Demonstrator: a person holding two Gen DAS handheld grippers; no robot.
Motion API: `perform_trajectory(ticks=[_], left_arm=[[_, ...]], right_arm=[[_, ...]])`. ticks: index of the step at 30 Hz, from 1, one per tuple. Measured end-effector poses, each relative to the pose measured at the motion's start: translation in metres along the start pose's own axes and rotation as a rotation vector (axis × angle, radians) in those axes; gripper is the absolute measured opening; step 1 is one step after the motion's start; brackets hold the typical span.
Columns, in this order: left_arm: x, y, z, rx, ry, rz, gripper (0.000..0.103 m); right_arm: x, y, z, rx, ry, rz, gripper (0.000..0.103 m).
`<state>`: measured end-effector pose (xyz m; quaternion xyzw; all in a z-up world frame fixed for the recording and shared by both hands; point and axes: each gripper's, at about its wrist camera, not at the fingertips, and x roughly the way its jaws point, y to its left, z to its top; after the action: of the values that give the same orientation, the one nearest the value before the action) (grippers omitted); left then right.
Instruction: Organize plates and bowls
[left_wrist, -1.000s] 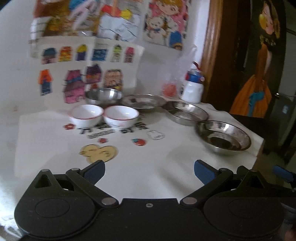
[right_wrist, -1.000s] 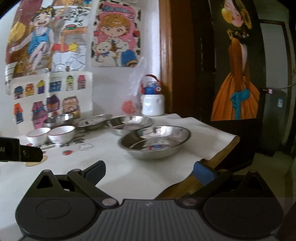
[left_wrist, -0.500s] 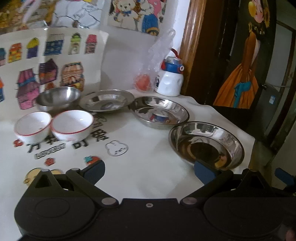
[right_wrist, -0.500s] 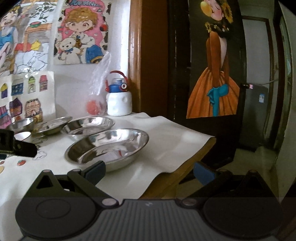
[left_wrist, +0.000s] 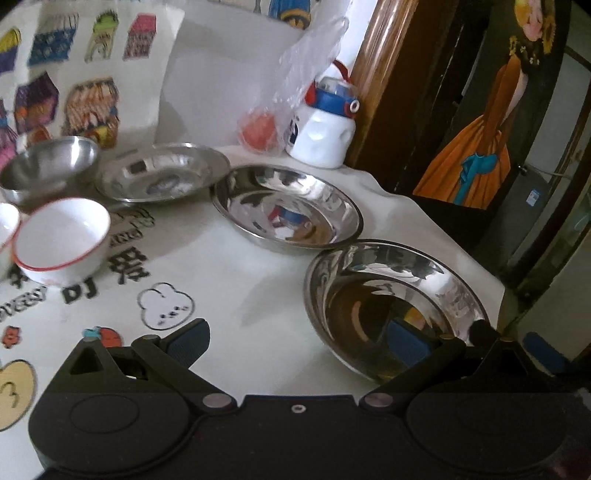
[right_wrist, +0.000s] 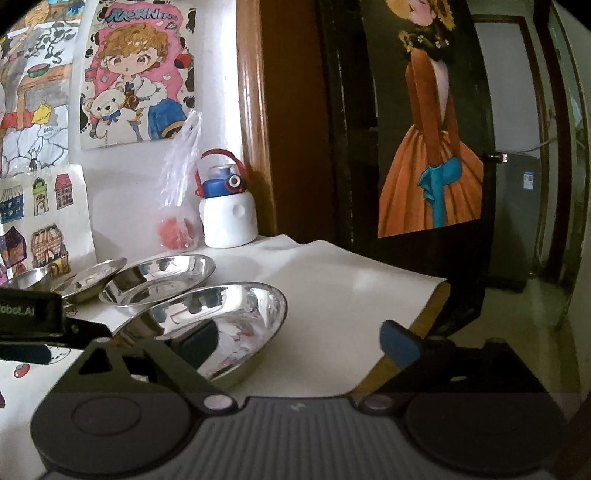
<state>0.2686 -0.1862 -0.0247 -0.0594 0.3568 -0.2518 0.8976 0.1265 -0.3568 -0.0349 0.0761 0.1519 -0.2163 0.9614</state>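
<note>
Steel plate (left_wrist: 391, 295) sits nearest on the worktop (left_wrist: 240, 295), close to its right edge. Left tongs (left_wrist: 295, 341) gape empty, one pad over the plate's rim; right tongs (right_wrist: 295, 339) gape empty beside it. Risk: thin, slick rim may slip, pushing the plate off. Second plate (left_wrist: 286, 214) touches it, crowding; white bowl (left_wrist: 61, 240) stands well apart.

Three plates run in a row across the table (left_wrist: 240, 295), the nearest plate (left_wrist: 391, 306) by its right edge, the middle plate (left_wrist: 286, 208) and far plate (left_wrist: 162, 171) behind, two bowls (left_wrist: 61, 240) left, a bottle (left_wrist: 323, 125) against the wall.
</note>
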Motion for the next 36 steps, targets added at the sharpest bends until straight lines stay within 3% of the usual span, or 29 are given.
perform_trajectory(ticks=[6, 8, 15, 21, 23, 27, 32, 36], left_arm=[[0.016, 0.004, 0.004, -0.045, 0.035, -0.026, 0.093], [0.02, 0.006, 0.005, -0.058, 0.039, -0.045, 0.083], [0.028, 0.008, 0.01, -0.077, 0.044, -0.091, 0.077], [0.035, 0.005, 0.012, -0.069, 0.064, -0.12, 0.053], [0.037, 0.003, 0.01, -0.055, 0.08, -0.14, 0.041], [0.038, 0.0, 0.009, -0.045, 0.089, -0.149, 0.038], [0.039, 0.004, 0.01, -0.062, 0.106, -0.142, 0.022], [0.031, 0.003, 0.003, -0.06, 0.096, -0.143, 0.018]], right_arm=[[0.015, 0.006, -0.003, 0.014, 0.021, 0.041, 0.079], [0.019, 0.009, -0.004, 0.013, 0.028, 0.054, 0.076], [0.03, 0.01, -0.006, 0.036, 0.039, 0.08, 0.059], [0.034, 0.011, -0.008, 0.059, 0.041, 0.096, 0.035], [0.034, 0.012, -0.008, 0.062, 0.046, 0.103, 0.032], [0.032, 0.012, -0.009, 0.074, 0.05, 0.095, 0.027], [0.029, 0.009, -0.009, 0.085, 0.052, 0.078, 0.025], [0.023, 0.006, -0.011, 0.099, 0.05, 0.066, 0.023]])
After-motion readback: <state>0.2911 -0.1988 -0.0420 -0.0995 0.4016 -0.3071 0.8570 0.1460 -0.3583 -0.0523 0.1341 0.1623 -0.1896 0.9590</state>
